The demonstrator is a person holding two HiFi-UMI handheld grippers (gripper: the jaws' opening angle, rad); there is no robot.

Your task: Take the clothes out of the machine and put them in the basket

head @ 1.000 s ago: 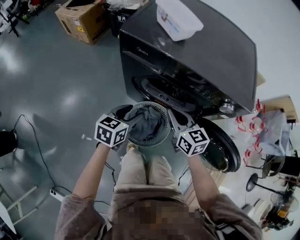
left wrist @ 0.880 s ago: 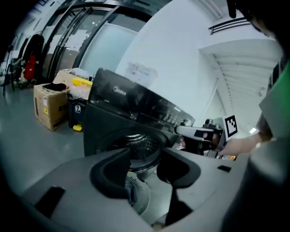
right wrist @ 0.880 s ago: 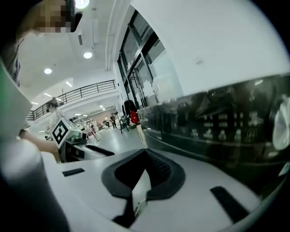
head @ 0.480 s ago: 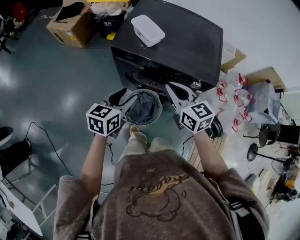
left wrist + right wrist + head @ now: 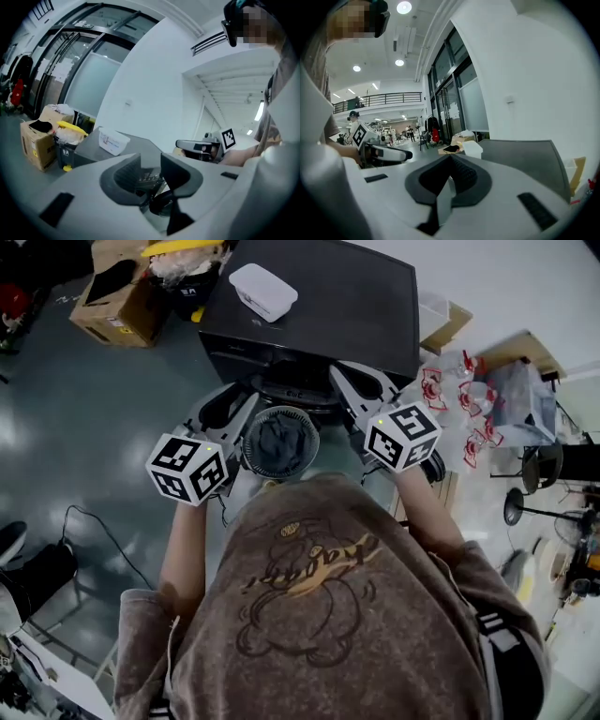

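both my claws empty: left claw (image 5: 150, 164) slightly apart, just been closing on nothing, right claw (image 5: 450, 161) clenched; grey clothes (image 5: 279, 442) sit in basket (image 5: 247, 442) down between them, machine (image 5: 319, 306) ahead.

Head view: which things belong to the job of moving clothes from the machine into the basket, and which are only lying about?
Belongs to the job: washing machine, basket, grey clothes in the basket.

Only lying about: white plastic box on the machine, cardboard box, dark bin beside it.
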